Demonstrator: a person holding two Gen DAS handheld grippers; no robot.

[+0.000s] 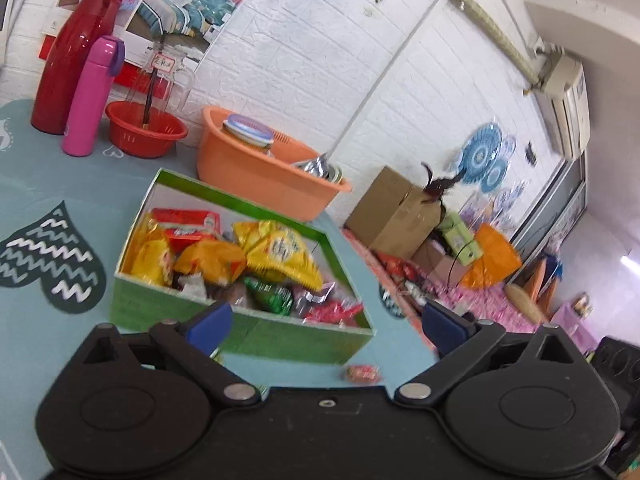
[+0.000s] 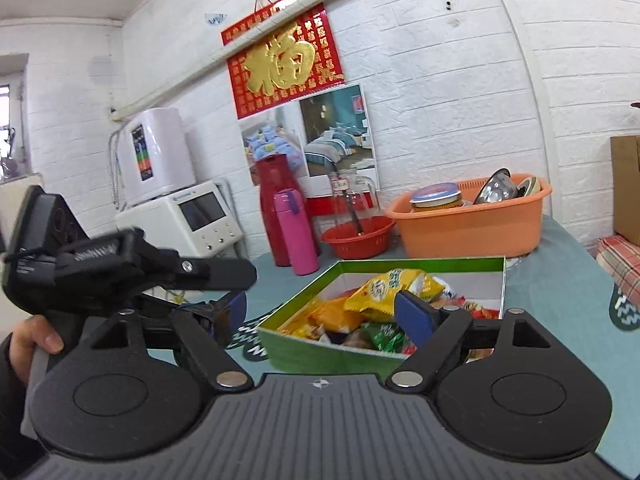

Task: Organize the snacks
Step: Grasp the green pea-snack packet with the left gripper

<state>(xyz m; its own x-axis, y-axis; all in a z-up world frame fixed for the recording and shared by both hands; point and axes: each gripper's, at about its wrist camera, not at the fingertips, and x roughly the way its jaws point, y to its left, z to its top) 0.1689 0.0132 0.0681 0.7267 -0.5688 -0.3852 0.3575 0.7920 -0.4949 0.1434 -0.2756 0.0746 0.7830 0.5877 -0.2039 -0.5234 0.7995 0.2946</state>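
Observation:
A green box (image 1: 160, 306) (image 2: 320, 354) full of snack packets stands on the teal tablecloth. A yellow bag (image 1: 280, 252) (image 2: 384, 292) lies on top, beside orange, red and green packs. One small red snack (image 1: 362, 373) lies loose on the cloth just in front of the box. My left gripper (image 1: 326, 320) hovers at the box's near wall, jaws wide open and empty. My right gripper (image 2: 324, 312) is also open and empty, near the box's front corner. In the right wrist view the left tool (image 2: 80, 264) shows at the left, held by a hand (image 2: 32, 340).
Behind the box sit an orange basin (image 1: 256, 176) (image 2: 472, 228) with a jar and metal dishes, a red strainer bowl (image 1: 146, 130) (image 2: 358, 240), a pink bottle (image 1: 92, 100) (image 2: 298, 236) and a red flask (image 1: 76, 52). The table's right edge (image 1: 404, 320) drops off toward cardboard boxes (image 1: 396, 212).

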